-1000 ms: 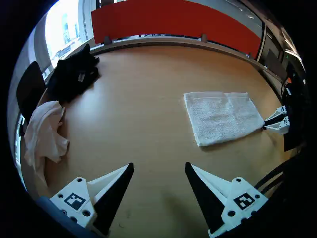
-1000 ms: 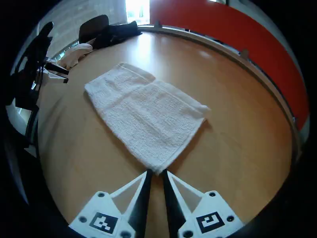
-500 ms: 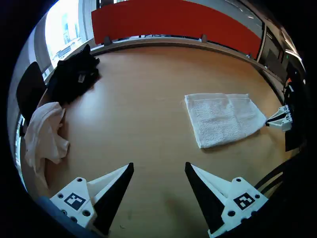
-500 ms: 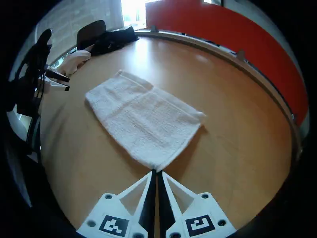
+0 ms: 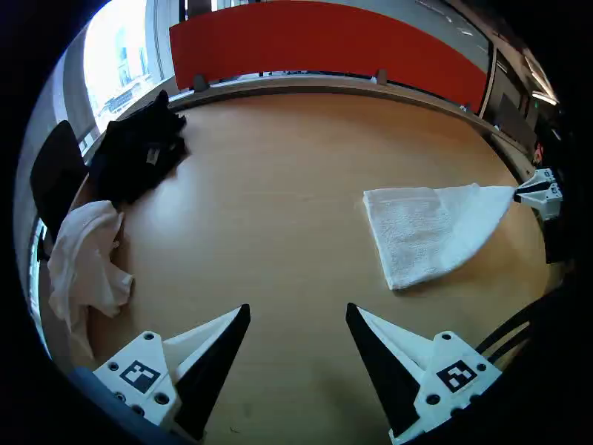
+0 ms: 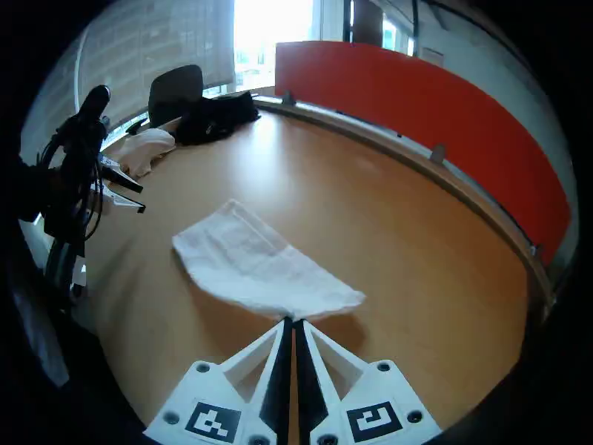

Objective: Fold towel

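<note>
While right gripper (image 6: pixel 293 326) pinches towel (image 6: pixel 252 271), left gripper (image 5: pixel 296 315) gapes.

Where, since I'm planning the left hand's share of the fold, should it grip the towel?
Probably the towel corner nearest the left gripper: it lies flat on the table while the right gripper lifts the adjacent one. Come in low from the near side.

My right gripper (image 6: pixel 292 326) is matt white plastic with black inner faces. The towel (image 6: pixel 252 271) is white terry cloth, nubbly and matt. The table (image 6: pixel 415 245) is smooth pale wood with a soft sheen, and the screen (image 6: pixel 415 111) behind it is matt red.
</note>
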The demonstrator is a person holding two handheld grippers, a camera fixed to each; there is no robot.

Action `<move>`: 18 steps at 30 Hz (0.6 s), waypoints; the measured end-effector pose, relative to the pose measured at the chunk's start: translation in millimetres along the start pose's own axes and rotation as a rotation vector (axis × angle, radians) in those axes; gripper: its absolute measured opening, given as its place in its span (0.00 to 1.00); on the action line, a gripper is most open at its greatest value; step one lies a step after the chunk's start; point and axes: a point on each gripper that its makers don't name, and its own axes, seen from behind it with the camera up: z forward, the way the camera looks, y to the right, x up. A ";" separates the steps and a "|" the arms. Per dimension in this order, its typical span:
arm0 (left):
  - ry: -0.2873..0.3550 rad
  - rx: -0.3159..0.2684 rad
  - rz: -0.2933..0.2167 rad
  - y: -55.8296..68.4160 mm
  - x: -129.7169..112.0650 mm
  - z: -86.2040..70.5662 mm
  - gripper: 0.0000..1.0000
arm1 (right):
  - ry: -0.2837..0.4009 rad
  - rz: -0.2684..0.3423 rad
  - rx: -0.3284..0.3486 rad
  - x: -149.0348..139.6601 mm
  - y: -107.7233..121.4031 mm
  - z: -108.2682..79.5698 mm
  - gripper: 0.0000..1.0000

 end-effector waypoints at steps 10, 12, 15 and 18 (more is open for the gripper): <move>0.011 -0.006 0.000 4.2 5.4 -1.8 0.96 | 0.053 -0.059 -0.029 36.0 14.6 -30.8 0.05; 0.012 -0.008 0.001 5.0 6.2 -2.1 0.96 | 0.055 -0.067 -0.035 38.9 17.6 -36.4 0.05; 0.014 -0.009 0.001 6.3 7.1 -2.5 0.96 | 0.055 -0.077 -0.045 40.4 22.0 -41.9 0.05; 0.015 -0.011 0.002 7.4 8.0 -3.0 0.96 | 0.053 -0.082 -0.049 39.4 24.6 -44.5 0.05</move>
